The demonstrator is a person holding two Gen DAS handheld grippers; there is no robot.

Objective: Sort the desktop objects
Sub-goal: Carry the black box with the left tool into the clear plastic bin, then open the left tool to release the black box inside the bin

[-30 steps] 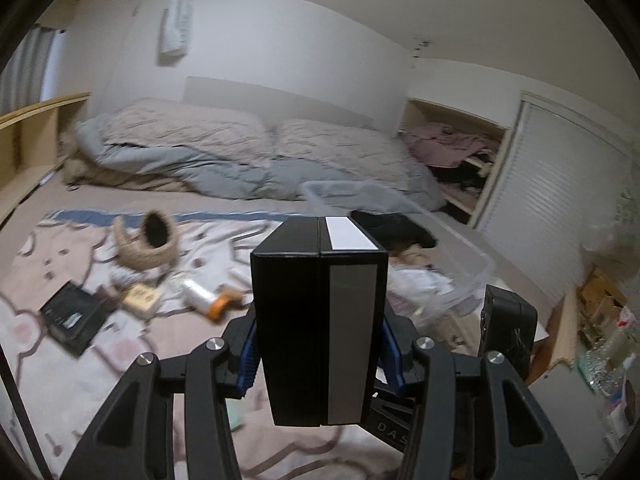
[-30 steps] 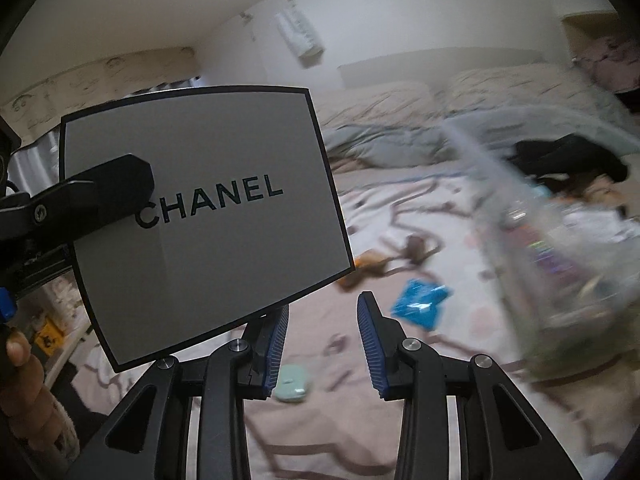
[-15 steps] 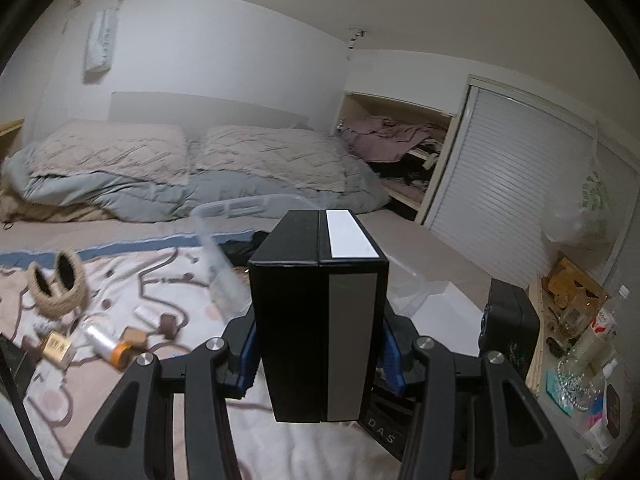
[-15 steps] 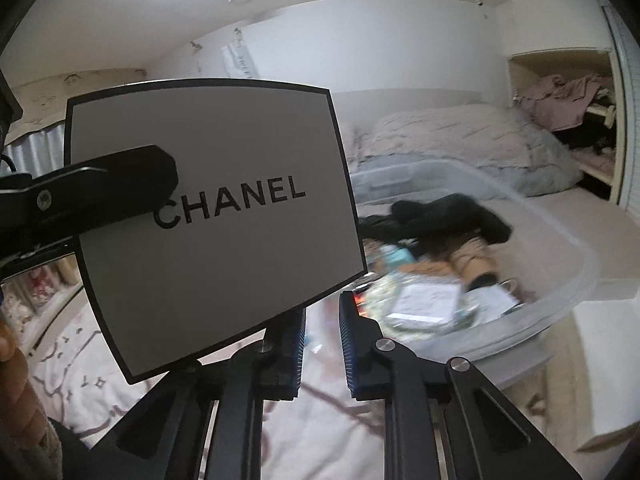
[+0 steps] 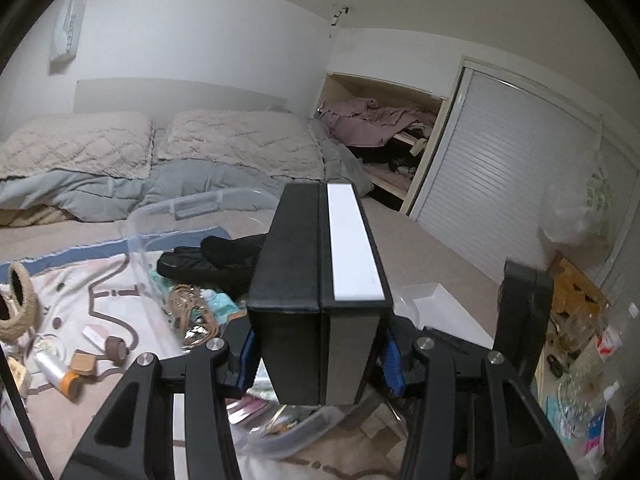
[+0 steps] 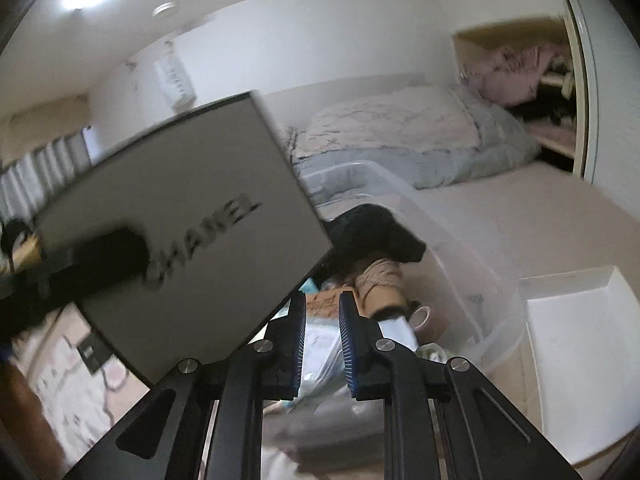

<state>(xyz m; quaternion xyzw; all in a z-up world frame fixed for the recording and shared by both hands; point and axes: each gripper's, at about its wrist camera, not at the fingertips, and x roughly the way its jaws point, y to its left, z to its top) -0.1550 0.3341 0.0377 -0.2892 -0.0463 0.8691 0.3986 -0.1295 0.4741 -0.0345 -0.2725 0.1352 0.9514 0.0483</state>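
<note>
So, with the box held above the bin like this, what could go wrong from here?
1. The left gripper grips only the lower end of the tall black and grey box, so it may tip or slip.
2. The clear bin already holds a black garment and small items; a dropped box could land crooked or crush them.

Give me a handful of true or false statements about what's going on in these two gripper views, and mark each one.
1. The left gripper is clamped on a black and white box. True.
2. The right gripper carries a blue packet between its fingers. False: nothing is between them, and they stand nearly closed.
3. The clear plastic bin is empty. False: a black garment and other small items lie in it.
4. A straw basket lies on the patterned blanket outside the bin. True.
5. The box's white face reads CHANEL. True.
</note>
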